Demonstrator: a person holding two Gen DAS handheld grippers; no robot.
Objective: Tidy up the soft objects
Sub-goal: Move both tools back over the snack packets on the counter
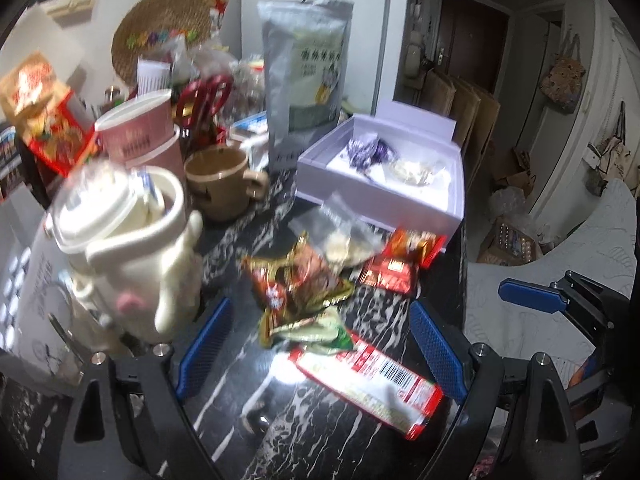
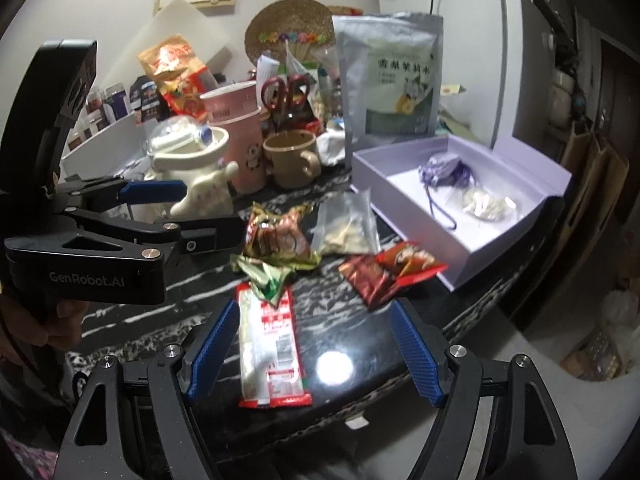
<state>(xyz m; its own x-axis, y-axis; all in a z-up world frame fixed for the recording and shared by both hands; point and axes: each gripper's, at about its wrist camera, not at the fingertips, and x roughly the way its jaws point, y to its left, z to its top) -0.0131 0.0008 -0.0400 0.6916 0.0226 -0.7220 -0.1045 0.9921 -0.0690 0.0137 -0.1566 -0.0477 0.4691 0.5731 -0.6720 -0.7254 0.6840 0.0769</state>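
Observation:
Several soft snack packets lie on the black marble counter: a long red-and-white packet [image 1: 368, 384] [image 2: 270, 344], a green-gold one [image 2: 266, 276], a red-gold crumpled one [image 1: 292, 276] [image 2: 276, 240], a clear bag [image 1: 340, 232] [image 2: 346, 226] and red wrappers [image 1: 400, 260] [image 2: 390, 270]. An open lilac box [image 1: 452, 216] [image 2: 464, 260] holds a purple pouch [image 1: 370, 150] [image 2: 444, 170] and a clear bag [image 2: 486, 202]. My left gripper [image 1: 324, 344] is open above the packets; it also shows in the right wrist view [image 2: 204, 216]. My right gripper [image 2: 316, 346] is open around the long packet, and part of it shows at the right of the left wrist view [image 1: 536, 294].
A white pig-shaped mug [image 1: 140, 256] [image 2: 196, 176], pink cups [image 1: 140, 128] [image 2: 240, 136], a brown mug [image 1: 220, 176] [image 2: 290, 156], red scissors [image 2: 286, 90] and a tall silver pouch [image 1: 308, 80] [image 2: 390, 80] crowd the counter's back. The counter edge [image 2: 360, 412] drops to the floor on the right.

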